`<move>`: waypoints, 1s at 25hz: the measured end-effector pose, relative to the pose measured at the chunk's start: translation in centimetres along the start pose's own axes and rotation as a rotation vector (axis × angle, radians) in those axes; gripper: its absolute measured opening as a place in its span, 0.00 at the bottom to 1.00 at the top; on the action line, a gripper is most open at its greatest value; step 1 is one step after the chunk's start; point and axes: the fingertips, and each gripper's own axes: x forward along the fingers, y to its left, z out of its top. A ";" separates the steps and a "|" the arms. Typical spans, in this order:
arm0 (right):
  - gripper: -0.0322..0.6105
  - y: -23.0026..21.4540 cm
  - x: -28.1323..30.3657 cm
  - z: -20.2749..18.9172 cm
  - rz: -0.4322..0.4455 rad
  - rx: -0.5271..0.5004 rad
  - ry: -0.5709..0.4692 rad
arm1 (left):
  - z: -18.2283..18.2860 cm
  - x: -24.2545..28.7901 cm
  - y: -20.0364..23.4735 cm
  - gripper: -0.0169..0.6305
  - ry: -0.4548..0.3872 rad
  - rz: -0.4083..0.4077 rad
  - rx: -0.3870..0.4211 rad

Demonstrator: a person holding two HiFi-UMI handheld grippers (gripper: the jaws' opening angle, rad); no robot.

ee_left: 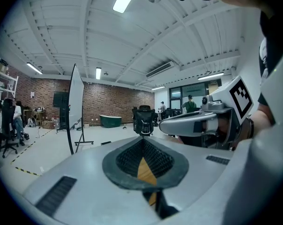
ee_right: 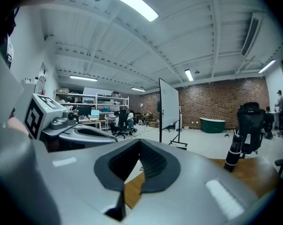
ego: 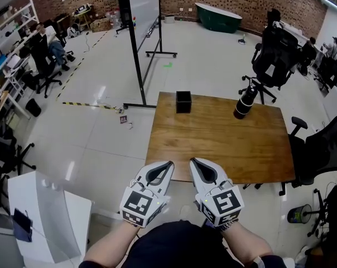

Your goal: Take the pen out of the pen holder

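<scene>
My left gripper [ego: 167, 166] and right gripper [ego: 195, 163] are both clenched empty, so I could easily just topple that pen holder [ego: 183, 101].

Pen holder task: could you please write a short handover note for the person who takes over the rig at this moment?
Left tongs: shut, empty, at the near edge of the table.
Right tongs: shut, empty, beside the left.
Pen holder: black, upright at the table's far edge, untouched. No pen can be made out in it from here.
Black-and-white cylinder: far right of the table, not part of the job.
Done: nothing yet.
Left: reach the holder, open one pair of tongs, grip the pen, lift it out.
</scene>
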 end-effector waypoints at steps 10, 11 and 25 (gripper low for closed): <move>0.05 -6.3 2.0 0.1 0.062 0.013 0.006 | 0.7 6.3 1.0 0.03 0.033 0.069 0.002; 0.05 -6.8 2.2 0.0 0.069 0.013 0.008 | 0.7 6.8 1.1 0.03 0.035 0.076 0.001; 0.05 -10.8 4.5 -0.7 0.103 -0.008 0.039 | 0.5 10.7 2.3 0.03 0.044 0.118 -0.018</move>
